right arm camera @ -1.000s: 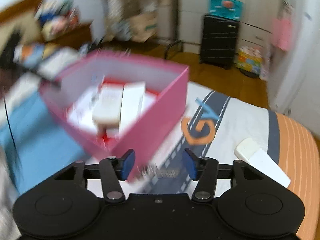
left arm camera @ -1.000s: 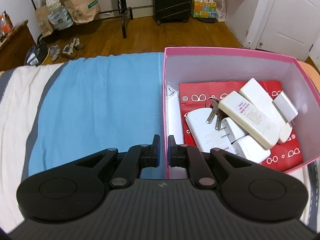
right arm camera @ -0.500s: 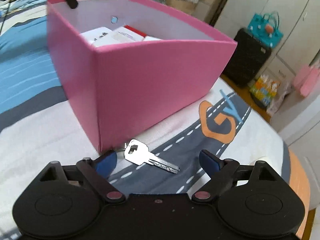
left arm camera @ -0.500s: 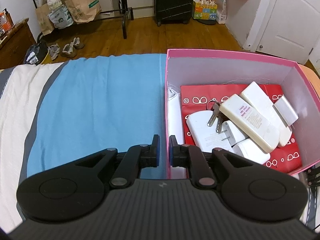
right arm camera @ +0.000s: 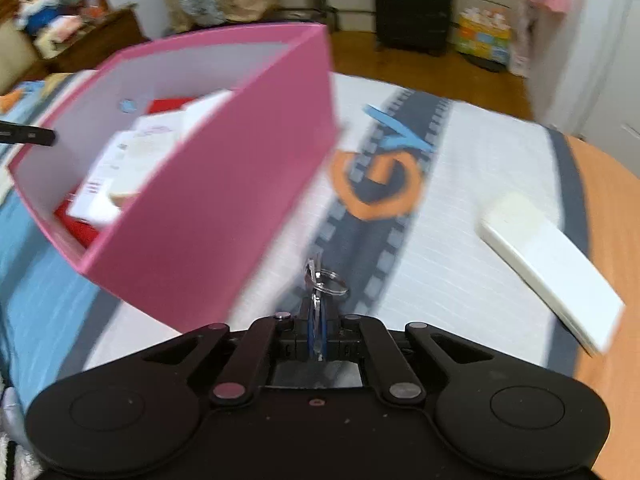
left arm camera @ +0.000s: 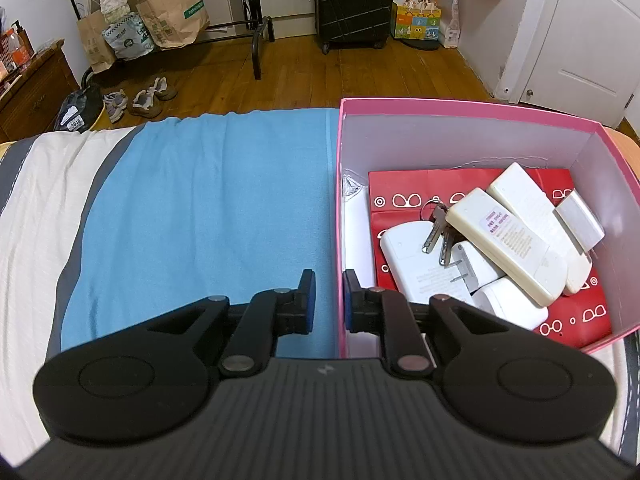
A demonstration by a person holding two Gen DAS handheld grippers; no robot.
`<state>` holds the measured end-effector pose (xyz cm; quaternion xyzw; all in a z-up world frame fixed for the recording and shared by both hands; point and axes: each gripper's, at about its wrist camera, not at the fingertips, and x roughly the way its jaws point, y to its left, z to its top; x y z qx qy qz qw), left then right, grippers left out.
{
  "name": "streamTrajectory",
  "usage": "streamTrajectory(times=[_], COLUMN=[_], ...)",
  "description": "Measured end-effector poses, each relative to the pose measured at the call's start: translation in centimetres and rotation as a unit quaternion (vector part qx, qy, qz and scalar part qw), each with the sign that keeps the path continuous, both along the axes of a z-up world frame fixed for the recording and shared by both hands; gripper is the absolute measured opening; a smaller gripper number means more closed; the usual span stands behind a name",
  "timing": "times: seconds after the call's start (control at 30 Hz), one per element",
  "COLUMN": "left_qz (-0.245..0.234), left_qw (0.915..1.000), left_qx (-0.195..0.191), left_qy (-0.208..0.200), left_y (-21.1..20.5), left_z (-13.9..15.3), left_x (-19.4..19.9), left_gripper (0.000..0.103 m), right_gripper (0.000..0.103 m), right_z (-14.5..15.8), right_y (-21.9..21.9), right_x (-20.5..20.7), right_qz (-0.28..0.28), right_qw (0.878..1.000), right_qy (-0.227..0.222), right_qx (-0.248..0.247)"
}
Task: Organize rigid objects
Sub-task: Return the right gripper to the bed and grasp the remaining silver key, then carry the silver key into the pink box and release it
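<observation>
A pink box (left arm camera: 472,106) stands on the bed and holds white remotes (left arm camera: 506,246), white chargers (left arm camera: 416,264) and a bunch of keys (left arm camera: 436,228) on red paper. My left gripper (left arm camera: 329,300) is shut on the box's left wall, one finger on each side. My right gripper (right arm camera: 318,330) is shut on a silver key (right arm camera: 316,304) with a ring (right arm camera: 332,284), lifted above the bed beside the box's (right arm camera: 208,200) outer wall. A white remote (right arm camera: 548,268) lies on the bed to the right.
The bed has a blue cover (left arm camera: 208,200) on the left and a road-pattern sheet (right arm camera: 380,184) on the right. Beyond the bed are a wooden floor, shoes (left arm camera: 152,98), paper bags and a black suitcase (left arm camera: 354,0).
My right gripper has closed on the key that lay on the sheet and lifted it, pulling back and up from the box. The left gripper keeps its hold on the box wall.
</observation>
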<state>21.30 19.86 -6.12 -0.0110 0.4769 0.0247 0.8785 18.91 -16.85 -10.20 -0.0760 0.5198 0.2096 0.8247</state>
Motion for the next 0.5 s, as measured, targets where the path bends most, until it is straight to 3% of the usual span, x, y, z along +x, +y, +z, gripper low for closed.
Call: streamTrajectory(times=[0.07, 0.17, 0.37, 0.5], left_qz=[0.001, 0.004, 0.005, 0.006], left_qw=[1.0000, 1.0000, 1.0000, 0.9999], left_qx=[0.000, -0.002, -0.006, -0.014], left_qy=[0.000, 0.001, 0.001, 0.000], left_y=[0.0, 0.3, 0.4, 0.6], left_z=[0.0, 0.1, 0.1, 0.1], left_x=[0.0, 0.0, 0.0, 0.0], left_gripper=[0.015, 0.018, 0.018, 0.014], right_gripper=[0.005, 0.007, 0.019, 0.021], right_z=[-0.3, -1.1, -1.6, -2.4], right_y=[-1.0, -3.1, -3.6, -3.1], right_x=[0.2, 0.3, 0.6, 1.4], right_qz=[-0.050, -0.106, -0.111, -0.088], right_qw=[0.998, 0.987, 0.988, 0.991], right_qy=[0.043, 0.112, 0.092, 0.071], right_qx=[-0.008, 0.043, 0.058, 0.072])
